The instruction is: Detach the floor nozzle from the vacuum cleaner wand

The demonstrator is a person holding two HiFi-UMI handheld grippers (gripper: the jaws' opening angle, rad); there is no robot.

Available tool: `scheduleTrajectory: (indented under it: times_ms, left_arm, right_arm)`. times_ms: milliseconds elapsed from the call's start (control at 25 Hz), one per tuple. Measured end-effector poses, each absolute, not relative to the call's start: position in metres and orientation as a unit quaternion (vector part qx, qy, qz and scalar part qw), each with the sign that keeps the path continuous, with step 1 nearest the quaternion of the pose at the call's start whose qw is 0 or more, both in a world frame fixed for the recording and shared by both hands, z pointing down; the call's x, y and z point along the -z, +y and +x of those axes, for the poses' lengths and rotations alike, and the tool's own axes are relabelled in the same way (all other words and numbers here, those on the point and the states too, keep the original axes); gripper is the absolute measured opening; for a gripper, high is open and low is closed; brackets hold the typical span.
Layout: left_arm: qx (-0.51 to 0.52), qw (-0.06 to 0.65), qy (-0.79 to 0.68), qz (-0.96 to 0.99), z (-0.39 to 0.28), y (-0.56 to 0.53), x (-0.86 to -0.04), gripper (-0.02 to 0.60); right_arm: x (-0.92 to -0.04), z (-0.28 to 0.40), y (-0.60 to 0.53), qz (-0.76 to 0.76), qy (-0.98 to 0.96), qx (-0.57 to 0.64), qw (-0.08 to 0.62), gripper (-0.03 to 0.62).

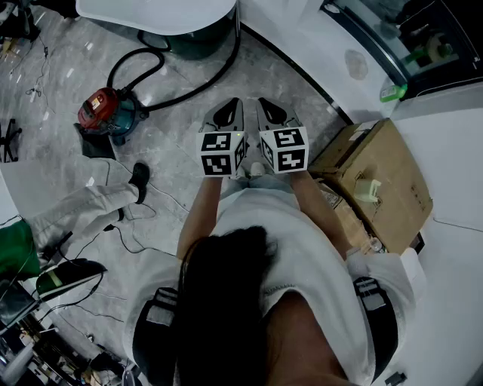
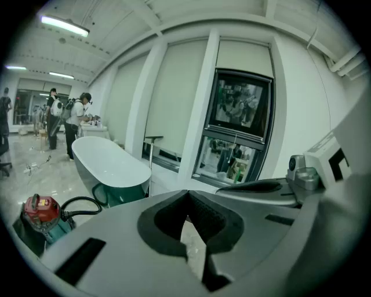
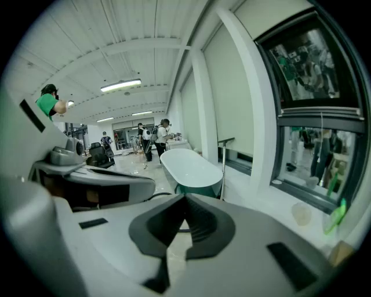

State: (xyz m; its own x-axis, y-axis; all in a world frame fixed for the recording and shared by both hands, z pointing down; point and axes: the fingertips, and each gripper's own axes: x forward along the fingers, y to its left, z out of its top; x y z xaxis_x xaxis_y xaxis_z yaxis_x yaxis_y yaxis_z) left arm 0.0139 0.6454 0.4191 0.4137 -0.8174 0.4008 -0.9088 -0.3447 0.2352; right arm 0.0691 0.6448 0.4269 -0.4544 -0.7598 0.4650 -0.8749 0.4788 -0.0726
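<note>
- Floor [image 1: 189,128]: grey marbled stone; everything below stands on it.
- Bathtub [image 1: 151,11]: white inside, dark green outside, at the top edge of the head view (also seen ahead in both gripper views [image 2: 110,168]).
- Cardboard box [image 1: 385,166]: brown, flaps shut, to the right of the person, beside a white ledge.
- Second person's legs [image 1: 90,203]: light trousers and a dark shoe, left of the head view.
- Vacuum cleaner [image 1: 106,113]: red and teal canister on the floor to the left of and beyond the grippers, well apart from both.
- Hose [image 1: 204,79]: black; loops from the canister and curves round the foot of the bathtub. The wand and floor nozzle cannot be made out in any view.
- Left gripper [image 1: 232,102]: held side by side with its partner, tilted down over bare floor. Fingers [image 2: 211,217] clenched tip to tip, nothing between them.
- Right gripper [image 1: 264,102]: just beside the left one, same downward tilt. Its fingers [image 3: 203,223] likewise clenched and empty.
- Green bottle [image 1: 392,92]: small, on the white ledge beyond the box.
</note>
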Motion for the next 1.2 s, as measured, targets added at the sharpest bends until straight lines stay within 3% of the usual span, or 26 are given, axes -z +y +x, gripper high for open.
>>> scheduleTrajectory:
  times_ms: [1200]
  left_arm:
    - [-0.087,0.217,-0.529,0.816,-0.021,0.62,-0.414,0.005]
  right_arm:
    - [-0.418,0.049,0.615,0.531,-0.819,-0.154,0.155,0.015]
